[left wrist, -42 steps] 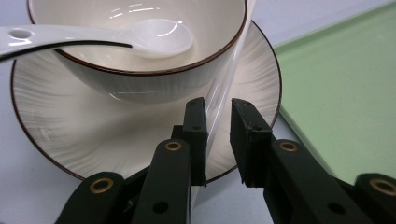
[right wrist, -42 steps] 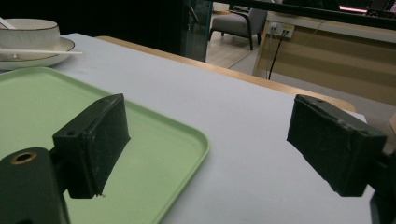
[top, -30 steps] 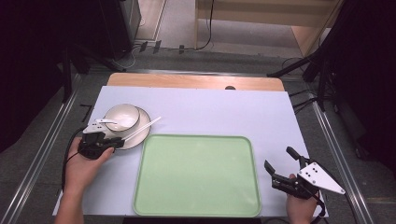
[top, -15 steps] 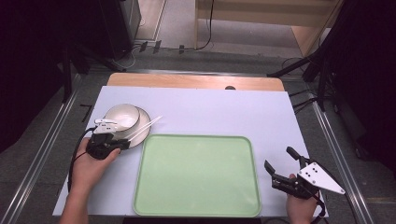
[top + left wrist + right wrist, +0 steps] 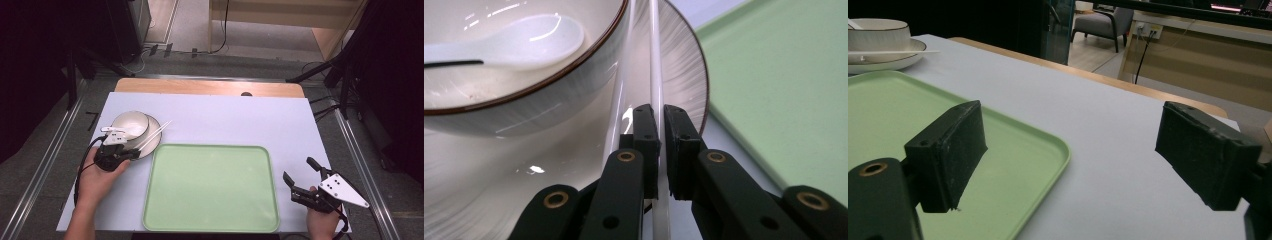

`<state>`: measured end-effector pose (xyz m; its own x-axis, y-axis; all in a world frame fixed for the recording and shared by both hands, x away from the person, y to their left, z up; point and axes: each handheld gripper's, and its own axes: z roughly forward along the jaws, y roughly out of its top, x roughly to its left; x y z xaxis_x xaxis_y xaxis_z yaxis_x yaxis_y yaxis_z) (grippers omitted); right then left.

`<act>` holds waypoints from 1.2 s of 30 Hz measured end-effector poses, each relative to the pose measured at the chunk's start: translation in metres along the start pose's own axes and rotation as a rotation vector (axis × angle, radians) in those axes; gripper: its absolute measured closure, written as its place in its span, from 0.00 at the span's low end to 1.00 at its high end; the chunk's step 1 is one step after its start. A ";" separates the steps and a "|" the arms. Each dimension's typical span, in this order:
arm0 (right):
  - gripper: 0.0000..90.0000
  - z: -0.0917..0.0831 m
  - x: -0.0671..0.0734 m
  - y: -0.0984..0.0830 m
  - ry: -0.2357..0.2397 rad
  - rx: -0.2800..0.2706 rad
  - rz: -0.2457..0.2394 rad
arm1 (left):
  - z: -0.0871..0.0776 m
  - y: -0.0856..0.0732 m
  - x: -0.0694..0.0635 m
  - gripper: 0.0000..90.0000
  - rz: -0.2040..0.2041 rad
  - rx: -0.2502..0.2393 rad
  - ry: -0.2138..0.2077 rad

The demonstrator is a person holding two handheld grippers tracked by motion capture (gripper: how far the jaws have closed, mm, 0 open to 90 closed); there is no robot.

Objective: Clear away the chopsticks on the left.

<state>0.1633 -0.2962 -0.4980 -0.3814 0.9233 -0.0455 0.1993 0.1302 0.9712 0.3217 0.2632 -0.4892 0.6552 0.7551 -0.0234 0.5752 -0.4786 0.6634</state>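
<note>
A pale bowl [image 5: 131, 124] with a white spoon [image 5: 534, 40] in it stands on a ribbed plate [image 5: 679, 65] at the table's left. Two white chopsticks [image 5: 155, 134] lie across the plate's near side. My left gripper [image 5: 661, 112] has just been closing, and its pads now pinch the right-hand chopstick [image 5: 655, 60]. The other chopstick [image 5: 626, 75] runs past the outside of the left jaw. In the high view the left gripper [image 5: 131, 152] sits at the plate's front edge. My right gripper [image 5: 298, 169] rests open and empty, right of the green tray [image 5: 212, 192].
The green tray [image 5: 898, 115] is empty and lies close beside the plate [image 5: 883, 62]. A white mat [image 5: 240, 120] covers the table, with a wooden strip [image 5: 210, 87] along its far edge. Dark stands and cables flank both sides.
My left gripper has shifted slightly right along the plate's front edge, and its jaws have closed on a chopstick. The right gripper has not moved.
</note>
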 end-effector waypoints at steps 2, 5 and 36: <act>0.15 0.000 0.000 0.000 -0.001 0.001 0.001 | -0.004 0.003 -0.004 0.95 0.003 -0.017 -0.010; 0.15 0.000 0.000 0.000 -0.001 0.001 0.000 | -0.009 0.010 -0.017 0.95 0.016 -0.032 -0.030; 0.15 0.002 0.000 0.000 0.001 0.001 -0.001 | 0.026 -0.013 -0.122 0.94 -0.025 0.065 -0.147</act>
<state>0.1650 -0.2959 -0.4980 -0.3821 0.9230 -0.0460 0.2001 0.1312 0.9710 0.2471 0.1654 -0.5140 0.7020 0.6958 -0.1516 0.6197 -0.4920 0.6114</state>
